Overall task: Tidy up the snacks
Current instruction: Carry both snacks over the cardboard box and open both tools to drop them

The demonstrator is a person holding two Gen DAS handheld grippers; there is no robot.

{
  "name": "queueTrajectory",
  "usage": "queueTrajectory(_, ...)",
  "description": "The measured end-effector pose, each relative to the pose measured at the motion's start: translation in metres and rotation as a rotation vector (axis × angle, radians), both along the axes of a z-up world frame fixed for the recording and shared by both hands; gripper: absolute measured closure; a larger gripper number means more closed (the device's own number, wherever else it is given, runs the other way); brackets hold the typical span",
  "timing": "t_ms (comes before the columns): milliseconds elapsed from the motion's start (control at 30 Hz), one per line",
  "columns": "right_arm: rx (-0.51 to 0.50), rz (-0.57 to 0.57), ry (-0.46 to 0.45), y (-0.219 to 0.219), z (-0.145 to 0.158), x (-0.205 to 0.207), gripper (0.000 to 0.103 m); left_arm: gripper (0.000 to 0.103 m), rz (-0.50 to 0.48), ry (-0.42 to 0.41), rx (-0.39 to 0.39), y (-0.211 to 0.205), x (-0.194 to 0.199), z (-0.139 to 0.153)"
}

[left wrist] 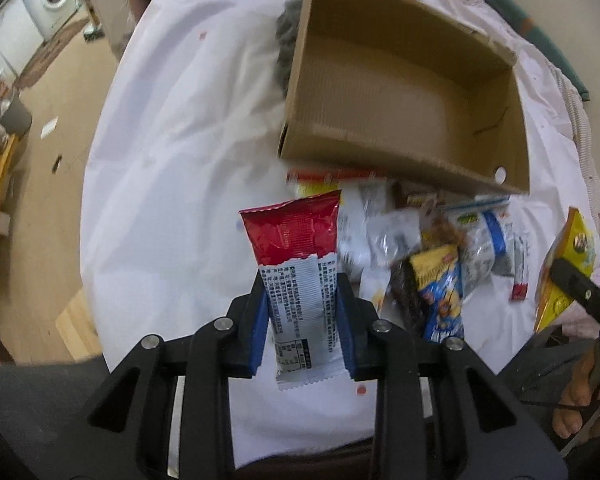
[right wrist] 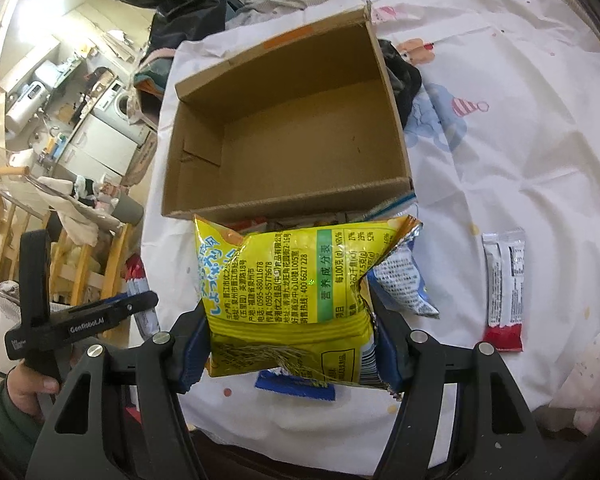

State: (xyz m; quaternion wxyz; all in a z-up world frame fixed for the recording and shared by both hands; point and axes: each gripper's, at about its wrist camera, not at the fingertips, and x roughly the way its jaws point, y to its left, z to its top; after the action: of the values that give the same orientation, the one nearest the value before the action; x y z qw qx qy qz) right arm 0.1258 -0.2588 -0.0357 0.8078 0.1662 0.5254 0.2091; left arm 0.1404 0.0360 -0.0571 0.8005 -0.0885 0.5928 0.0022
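My left gripper (left wrist: 302, 280) is shut on a red and white snack bar (left wrist: 300, 264) and holds it above the white sheet, short of an empty open cardboard box (left wrist: 400, 92). My right gripper (right wrist: 290, 304) is shut on a yellow chip bag (right wrist: 296, 292) and holds it just in front of the same box (right wrist: 292, 128). A pile of snack packets (left wrist: 440, 248) lies by the box's near wall. The right gripper with its yellow bag (left wrist: 560, 264) shows at the right of the left wrist view. The left gripper (right wrist: 80, 320) shows at the left of the right wrist view.
A white printed sheet (right wrist: 520, 140) covers the surface. A second red and white bar (right wrist: 506, 288) lies to the right, a blue and white packet (right wrist: 404, 284) under the chip bag. A dark cloth (right wrist: 404, 76) lies behind the box. The surface edge and wooden floor (left wrist: 48, 160) are on the left.
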Motion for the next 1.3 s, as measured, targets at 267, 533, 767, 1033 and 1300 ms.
queueTrajectory(267,0.044,-0.004,-0.07,0.0,0.024,0.021,0.033,0.076,-0.058,-0.08,0.021,-0.01,0.044,0.022)
queueTrajectory(533,0.056,-0.008,-0.117,0.006,0.04,0.075,0.033,0.076,-0.112,-0.137,0.049,-0.031,0.089,0.039)
queueTrajectory(767,0.098,-0.023,-0.137,0.011,0.029,0.119,0.033,0.076,-0.137,-0.177,0.119,-0.042,0.124,0.035)
queueTrajectory(1033,0.077,-0.067,-0.071,0.011,-0.013,0.134,0.033,0.076,-0.146,-0.212,0.116,-0.044,0.142,0.012)
queueTrajectory(1300,0.041,-0.066,-0.037,0.018,-0.021,0.136,0.032,0.076,-0.121,-0.216,0.071,-0.042,0.147,0.007)
